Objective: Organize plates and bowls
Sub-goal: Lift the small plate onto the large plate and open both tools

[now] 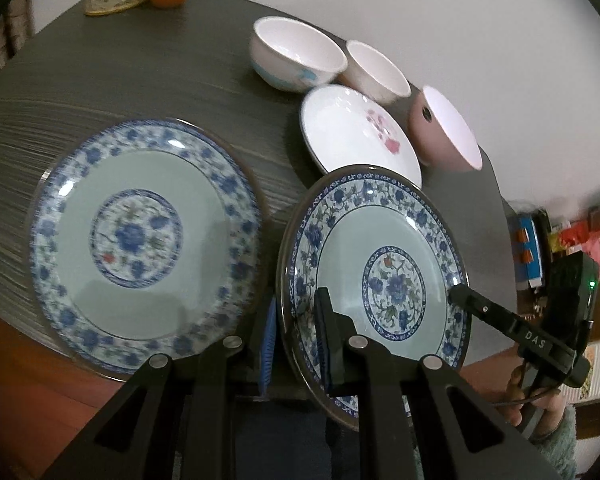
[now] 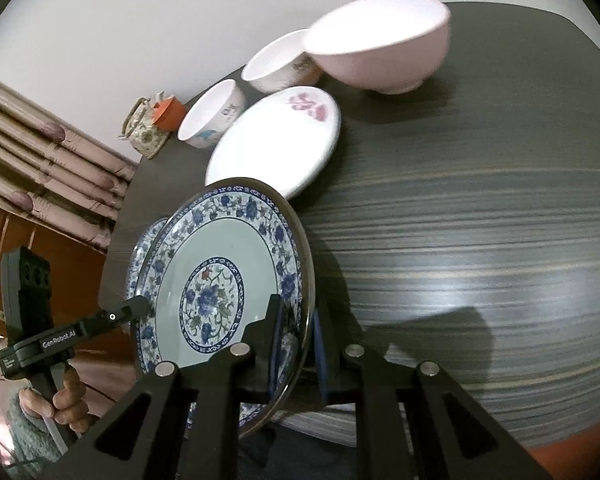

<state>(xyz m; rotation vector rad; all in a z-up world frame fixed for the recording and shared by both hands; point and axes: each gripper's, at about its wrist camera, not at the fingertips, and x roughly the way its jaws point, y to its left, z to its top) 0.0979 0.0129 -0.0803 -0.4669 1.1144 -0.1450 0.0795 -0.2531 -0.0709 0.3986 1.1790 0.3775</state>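
- Both grippers had one blue-patterned plate (image 1: pixel 376 276) pinched by its rim, lifted and tilted above the dark table (image 1: pixel 160 60): left gripper (image 1: pixel 296 344) on one edge, right gripper (image 2: pixel 296 344) on the opposite edge, jaws nearly closed on the rim.
- A 2nd matching plate (image 1: pixel 140 240) lay flat just beside it.
- Prob. step: stack held plate onto the 2nd. Keep both hands level w/ each other, lower centred, let go together.
- White plate (image 1: pixel 356 128), two white bowls and pink bowl (image 1: pixel 444 132) waited at the back.
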